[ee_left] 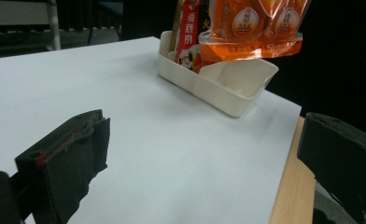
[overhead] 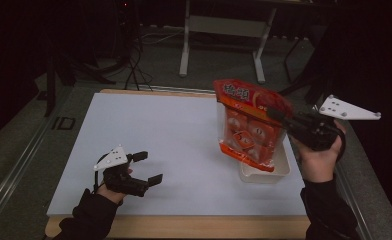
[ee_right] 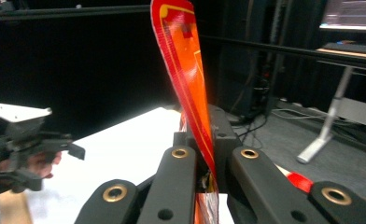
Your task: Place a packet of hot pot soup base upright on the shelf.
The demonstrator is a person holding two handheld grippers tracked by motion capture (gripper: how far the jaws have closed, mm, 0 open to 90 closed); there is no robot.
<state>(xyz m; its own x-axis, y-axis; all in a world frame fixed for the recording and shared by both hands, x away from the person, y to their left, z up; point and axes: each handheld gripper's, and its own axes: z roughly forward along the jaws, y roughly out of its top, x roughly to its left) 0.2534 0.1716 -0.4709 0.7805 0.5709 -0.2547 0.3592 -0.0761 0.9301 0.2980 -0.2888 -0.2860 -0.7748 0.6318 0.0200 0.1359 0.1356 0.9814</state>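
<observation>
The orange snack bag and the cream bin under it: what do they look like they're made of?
Orange snack bag: thin, glossy plastic film, probably; it glints, has a flat sealed edge, and smaller packs show through a clear part. The right gripper pinches its edge flat.
Cream bin: rigid moulded plastic, apparently, with a smooth matte finish, even thin walls and rounded corners.

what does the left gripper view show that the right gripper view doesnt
Left gripper view: the white tub on the table with a red packet standing in it, the snack bag's lower end hanging above, and its own jaws wide apart.

Right gripper view: the right gripper clamped on the bag's edge, and the left gripper farther off.

Both: the orange snack bag and the white tabletop.
</observation>
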